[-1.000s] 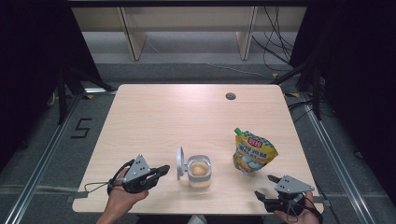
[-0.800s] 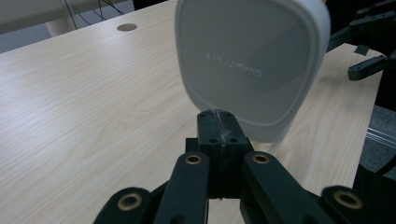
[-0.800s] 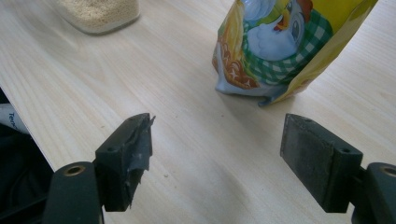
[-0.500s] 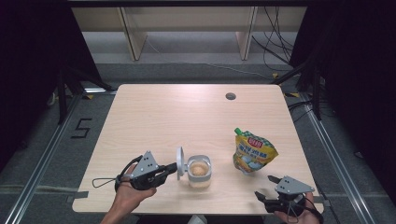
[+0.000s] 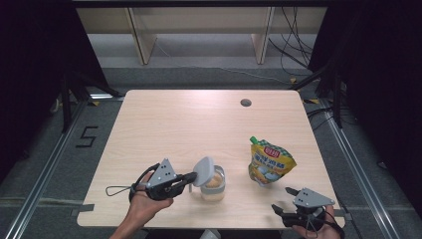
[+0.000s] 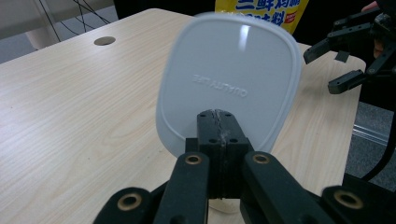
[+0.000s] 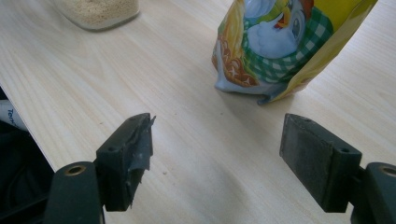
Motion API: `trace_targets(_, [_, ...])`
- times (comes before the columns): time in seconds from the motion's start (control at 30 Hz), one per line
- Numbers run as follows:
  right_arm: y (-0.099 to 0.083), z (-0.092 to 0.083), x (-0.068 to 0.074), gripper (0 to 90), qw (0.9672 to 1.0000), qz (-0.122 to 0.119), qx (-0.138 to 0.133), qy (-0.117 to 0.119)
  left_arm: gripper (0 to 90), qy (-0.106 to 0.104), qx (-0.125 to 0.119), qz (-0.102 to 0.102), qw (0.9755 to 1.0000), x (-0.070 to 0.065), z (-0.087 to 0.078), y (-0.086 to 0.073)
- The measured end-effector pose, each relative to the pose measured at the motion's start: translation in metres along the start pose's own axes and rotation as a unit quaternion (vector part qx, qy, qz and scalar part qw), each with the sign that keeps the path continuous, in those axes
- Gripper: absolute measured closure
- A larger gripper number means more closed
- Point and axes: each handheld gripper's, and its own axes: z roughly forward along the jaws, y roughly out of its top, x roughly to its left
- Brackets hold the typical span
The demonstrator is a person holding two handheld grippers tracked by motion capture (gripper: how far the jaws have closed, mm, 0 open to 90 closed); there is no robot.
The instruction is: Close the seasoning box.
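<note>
Pale wood grain covers the counter [image 5: 164, 124], and at its near edge the two tools work; the right hand-held gripper [image 5: 281, 200] hovers low over the near right corner with its jaws spread wide and nothing between them, a scrap of worn padding hanging from one pad in the right gripper view; the left hand-held gripper [image 5: 191, 177] sits at the near left, its jaws pressed tight together on the lower rim of a translucent white lid [image 6: 229, 79], which it holds tilted up on edge; the left gripper view shows raised lettering across the lid's face. Just beyond the tips, the lid leans over a clear jar [image 5: 214, 185] partly filled with tan granules, the jar standing on the counter between the two tools; whether lid and jar touch I cannot tell. To the right and a little farther back, a yellow spouted pouch [image 5: 270, 162] with a green cap stands upright, near the open tool and apart from the jar. Farther off, a round cable hole [image 5: 245, 103] marks the far part of the counter.
</note>
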Motion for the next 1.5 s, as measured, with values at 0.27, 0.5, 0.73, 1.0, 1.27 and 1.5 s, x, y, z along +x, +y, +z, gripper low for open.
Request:
trace_targets(0.27, [0.0, 0.0, 0.0, 26.6, 1.0, 0.0, 0.0, 0.0, 84.4, 0.004, -0.011, -0.017, 0.9998, 0.004, -0.006, 0.0])
trace_targets(0.5, [0.0, 0.001, 0.001, 26.6, 1.0, -0.001, 0.001, 0.0, 62.7, -0.016, -0.03, -0.068, 0.9971, 0.007, -0.015, -0.003])
trace_targets(0.73, [0.0, 0.001, 0.0, 26.5, 1.0, -0.005, 0.001, 0.003, 41.3, -0.005, -0.016, -0.069, 0.9975, 0.009, -0.021, -0.007])
trace_targets(1.0, [0.0, 0.001, 0.001, 26.4, 1.0, -0.006, 0.001, 0.005, 30.0, 0.011, -0.004, -0.08, 0.9967, 0.016, -0.024, -0.026])
trace_targets(1.27, [0.0, 0.001, 0.001, 26.4, 1.0, -0.007, 0.0, 0.006, 30.0, 0.021, 0.01, -0.105, 0.9942, 0.024, -0.025, -0.048])
trace_targets(1.5, [0.0, 0.001, 0.002, 26.2, 0.9999, -0.008, 0.003, 0.006, 28.0, 0.029, 0.028, -0.094, 0.9948, 0.022, -0.027, -0.059])
